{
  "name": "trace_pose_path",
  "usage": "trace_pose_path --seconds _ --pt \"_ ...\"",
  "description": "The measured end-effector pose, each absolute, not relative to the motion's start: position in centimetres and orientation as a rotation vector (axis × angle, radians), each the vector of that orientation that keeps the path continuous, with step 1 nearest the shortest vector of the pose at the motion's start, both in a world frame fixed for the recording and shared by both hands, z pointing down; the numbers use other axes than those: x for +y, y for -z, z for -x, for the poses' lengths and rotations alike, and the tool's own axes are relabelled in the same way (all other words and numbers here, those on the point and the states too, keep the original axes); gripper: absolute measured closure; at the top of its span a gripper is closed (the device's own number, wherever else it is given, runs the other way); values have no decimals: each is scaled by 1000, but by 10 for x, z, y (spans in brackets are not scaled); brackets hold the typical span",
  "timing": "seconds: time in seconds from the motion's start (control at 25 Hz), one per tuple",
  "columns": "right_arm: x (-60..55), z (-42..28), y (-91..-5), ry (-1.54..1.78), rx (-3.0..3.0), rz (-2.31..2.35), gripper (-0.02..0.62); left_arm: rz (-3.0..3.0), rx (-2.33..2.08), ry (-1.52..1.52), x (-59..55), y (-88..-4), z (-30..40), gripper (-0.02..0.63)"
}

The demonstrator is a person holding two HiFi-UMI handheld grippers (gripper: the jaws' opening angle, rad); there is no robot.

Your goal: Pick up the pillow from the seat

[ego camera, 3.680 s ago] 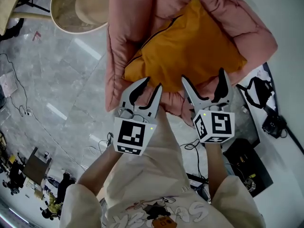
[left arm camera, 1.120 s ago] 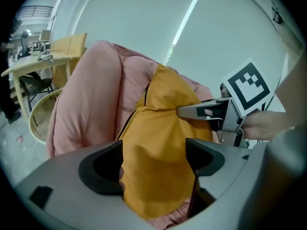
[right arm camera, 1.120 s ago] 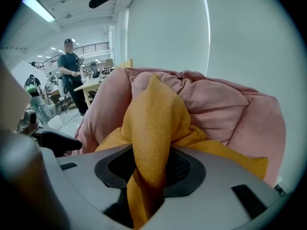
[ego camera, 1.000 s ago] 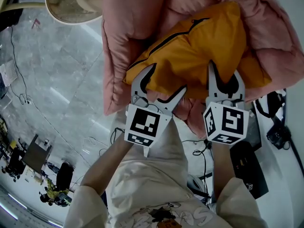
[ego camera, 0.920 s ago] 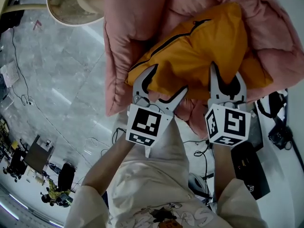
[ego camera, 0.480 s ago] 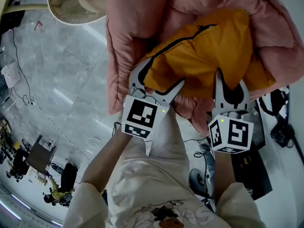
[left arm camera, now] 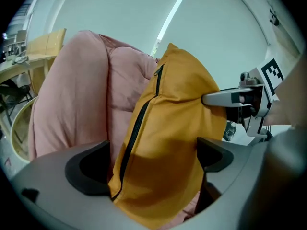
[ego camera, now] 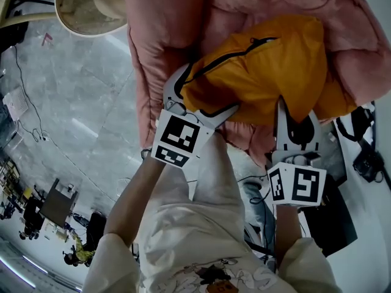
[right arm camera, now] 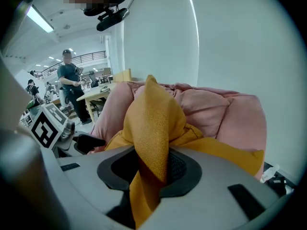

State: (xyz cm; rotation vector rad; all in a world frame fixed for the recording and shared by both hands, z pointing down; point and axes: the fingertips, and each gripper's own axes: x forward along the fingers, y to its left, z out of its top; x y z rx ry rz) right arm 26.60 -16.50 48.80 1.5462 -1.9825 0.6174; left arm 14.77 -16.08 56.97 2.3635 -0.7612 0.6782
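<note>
Pinching a fold of the orange pillow [ego camera: 263, 72], the right gripper [ego camera: 296, 112] had just tightened its fingers, while the left gripper [ego camera: 211, 88] had just spread its fingers wide around the pillow's zippered end without clamping it. The pink seat [ego camera: 165, 35] bulged just beyond both sets of fingertips. A round tan stool [ego camera: 85, 11] stood well left of the left fingers.

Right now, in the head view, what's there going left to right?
The grey floor → left gripper, jaws just opened wider around a corner of the orange pillow → right gripper, jaws just closed tighter on it → black bag. Pillow and pink seat overlap these, so I skipped them.
</note>
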Motion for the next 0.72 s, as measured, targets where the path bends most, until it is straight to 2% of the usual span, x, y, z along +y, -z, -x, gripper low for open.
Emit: trace_pose_path --seconds 0.12,0.28,0.56,0.72 --pt "-157 -271 -485 -616 -1990 -1552 462 -2420 -693 -693 -157 -571 -161 51" --pt "-148 -273 -480 -623 -1999 -1548 463 -2423 -598 -675 -154 -580 -169 14" --pt "-140 -272 -477 -618 -2028 -1529 469 -2466 -414 -713 -152 -585 -186 17" --pt "-141 -271 -479 -625 -2032 -1532 476 -2475 -413 -718 -154 -589 -190 48"
